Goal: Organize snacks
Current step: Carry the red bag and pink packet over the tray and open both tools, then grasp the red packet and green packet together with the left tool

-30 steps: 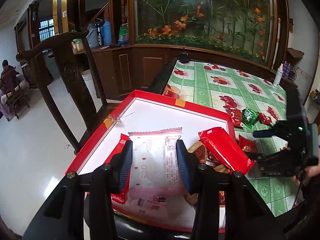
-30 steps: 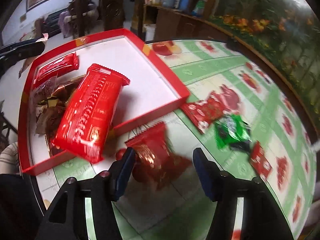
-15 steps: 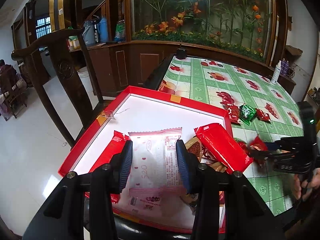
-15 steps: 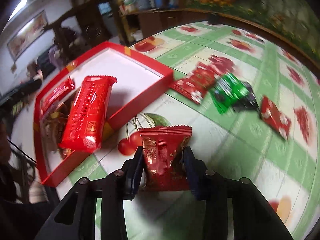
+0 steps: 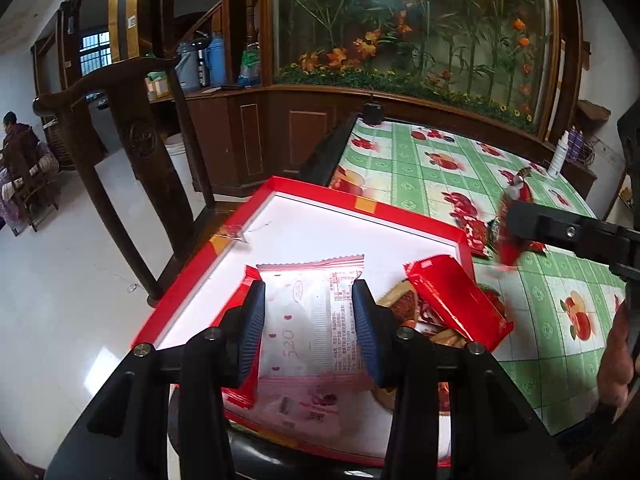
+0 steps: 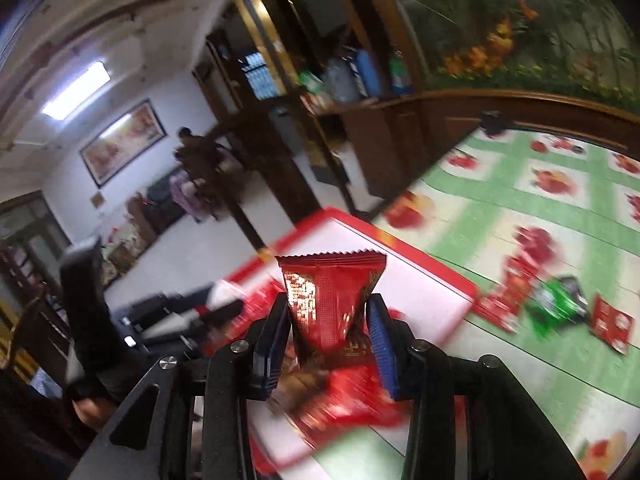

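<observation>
My left gripper [image 5: 308, 320] is shut on a white and pink snack packet [image 5: 310, 280], held low over the red box [image 5: 360, 216] with its white floor. A long red packet [image 5: 456, 300] leans on brown snacks at the box's right side. My right gripper [image 6: 328, 312] holds a small red snack packet [image 6: 328, 292] upright above the box's near corner [image 6: 420, 268]. Its pads press the packet's sides, and the jaws are easing open slightly. In the left wrist view that packet [image 5: 510, 240] shows blurred at the right gripper's tip.
Loose snacks lie on the green fruit-print tablecloth right of the box: a green packet [image 6: 556, 304] and red ones [image 6: 612, 320]. A dark wooden chair [image 5: 132, 132] stands left of the table. A white bottle [image 5: 558, 156] stands at the far right edge.
The right gripper closed on the small red packet on the tablecloth, lifted it and swung it over the box. The left gripper kept its hold and barely moved.
</observation>
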Motion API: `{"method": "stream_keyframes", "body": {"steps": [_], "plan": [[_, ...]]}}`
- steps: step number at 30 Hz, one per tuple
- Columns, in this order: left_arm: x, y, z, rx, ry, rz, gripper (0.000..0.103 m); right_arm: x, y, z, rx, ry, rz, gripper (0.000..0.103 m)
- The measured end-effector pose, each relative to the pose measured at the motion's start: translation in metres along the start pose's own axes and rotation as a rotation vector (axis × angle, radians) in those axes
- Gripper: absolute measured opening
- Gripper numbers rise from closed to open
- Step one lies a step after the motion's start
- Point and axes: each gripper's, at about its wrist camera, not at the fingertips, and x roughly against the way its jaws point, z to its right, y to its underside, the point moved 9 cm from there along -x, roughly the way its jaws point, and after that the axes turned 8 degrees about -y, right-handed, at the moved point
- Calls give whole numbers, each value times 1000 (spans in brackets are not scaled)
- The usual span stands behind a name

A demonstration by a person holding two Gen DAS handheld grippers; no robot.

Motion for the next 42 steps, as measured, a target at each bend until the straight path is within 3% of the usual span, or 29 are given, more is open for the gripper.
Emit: {"method": "stream_keyframes", "body": {"steps": [4,6,8,14,20,23,28,31,36,42], "plan": [[-3,-5,-10,15,-27,11,46,-24,-8,-16,0,-30,12,44],[-3,-5,-12,14,-34,15,64,-33,-11,-18,-33,-56,21,70],[-3,-5,-14,13,-50,19,73,-31,-14,-12,-63,-51,53,82],[-5,2,-1,-23,-17,-4,73,11,-9,49,-167,45,135,82],[-5,7,25,-78,-1,-22,73,99,14,147,-355,208,286,84],[-3,5,42,-114,12,-30,73,139,29,187,-460,243,372,86],[2,-11,74,-167,41,-26,73,170,49,236,-576,263,446,87],[3,-22,95,-189,40,-21,74,178,59,257,-655,268,446,88],[1,-18,129,-229,55,-45,74,173,61,271,-644,323,388,88],[-8,-22,157,-269,69,-74,74,157,67,274,-668,269,332,88]]}}
